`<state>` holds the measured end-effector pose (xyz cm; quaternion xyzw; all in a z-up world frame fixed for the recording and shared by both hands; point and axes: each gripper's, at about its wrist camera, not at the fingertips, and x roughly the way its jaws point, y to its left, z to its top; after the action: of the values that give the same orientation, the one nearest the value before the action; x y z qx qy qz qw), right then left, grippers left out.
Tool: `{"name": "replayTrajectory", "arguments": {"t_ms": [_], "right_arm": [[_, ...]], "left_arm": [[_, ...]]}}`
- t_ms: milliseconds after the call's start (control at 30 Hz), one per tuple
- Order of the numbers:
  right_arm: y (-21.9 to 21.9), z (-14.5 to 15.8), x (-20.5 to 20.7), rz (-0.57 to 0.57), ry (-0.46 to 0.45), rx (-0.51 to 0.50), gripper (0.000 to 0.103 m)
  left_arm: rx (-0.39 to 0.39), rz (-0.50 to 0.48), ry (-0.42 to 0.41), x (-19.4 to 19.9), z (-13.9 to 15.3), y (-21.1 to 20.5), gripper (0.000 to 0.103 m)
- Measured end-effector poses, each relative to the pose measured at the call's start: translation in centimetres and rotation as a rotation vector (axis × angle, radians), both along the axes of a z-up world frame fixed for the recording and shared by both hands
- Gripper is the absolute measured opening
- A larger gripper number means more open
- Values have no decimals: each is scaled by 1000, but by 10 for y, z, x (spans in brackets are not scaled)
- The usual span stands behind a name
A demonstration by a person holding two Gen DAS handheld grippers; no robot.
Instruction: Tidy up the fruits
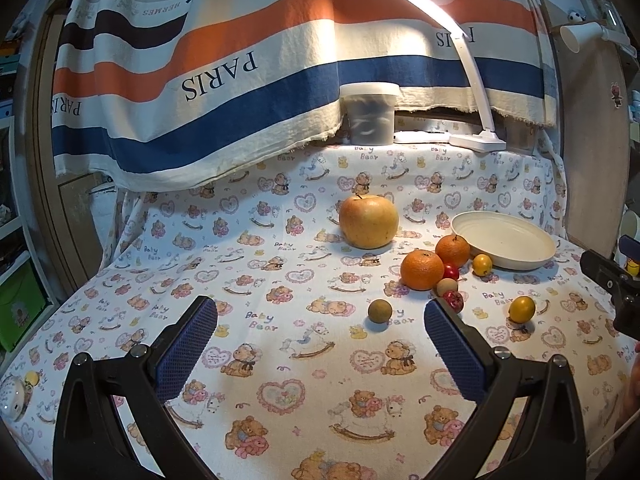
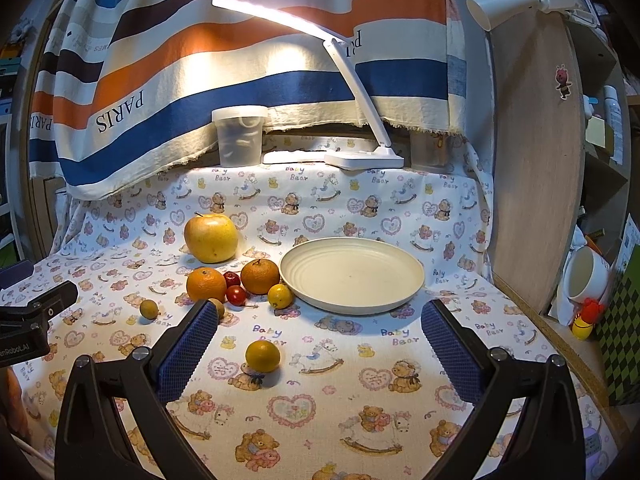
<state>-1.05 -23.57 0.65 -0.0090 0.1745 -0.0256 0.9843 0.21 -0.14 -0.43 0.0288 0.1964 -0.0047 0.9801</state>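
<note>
Blue mesh pads line both tools. Left gripper point(image 1: 320, 344): fingers spread wide, nothing between them, held low over the bear-print cloth point(image 1: 248, 264). Right gripper point(image 2: 320, 346): likewise spread wide and holding nothing; a small yellow-orange fruit point(image 2: 263, 356) sits on the cloth between its fingers, nearer the left pad point(image 2: 188, 348), not touching.

Beyond the right gripper's left fingertip: a brown round fruit point(image 2: 217, 307) partly hidden behind it, another brown one point(image 2: 149, 309) off to the left. Next out, a cluster: two oranges point(image 2: 206, 285) point(image 2: 260, 276), two small red fruits point(image 2: 236, 295) point(image 2: 231, 279) between them, a small yellow fruit point(image 2: 279, 295) just beside the plate rim.

Cream plate point(image 2: 352, 270) sits right of the cluster, bare. Large yellow apple point(image 2: 211, 238) stands alone behind the oranges, stem up.

Back edge: lidded plastic tub point(image 2: 239, 136), white desk lamp point(image 2: 360, 158) lit, striped cloth point(image 2: 200, 80) hanging behind.
</note>
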Motion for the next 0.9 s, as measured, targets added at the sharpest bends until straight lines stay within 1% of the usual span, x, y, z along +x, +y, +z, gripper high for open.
{"name": "replayTrajectory", "arguments": {"t_ms": [633,733,900], "right_arm": [[0,0,-1,1,-8,-1,103],[0,0,-1,3,-12,-3,103],[0,-2,-1,0,-8,-1,103]], "left_arm": [[0,-1,-3,-1,0,-1,103],[-10,-18,-1,-2,2,0,103],[-22,-19,1,-3,4,1,103]]}}
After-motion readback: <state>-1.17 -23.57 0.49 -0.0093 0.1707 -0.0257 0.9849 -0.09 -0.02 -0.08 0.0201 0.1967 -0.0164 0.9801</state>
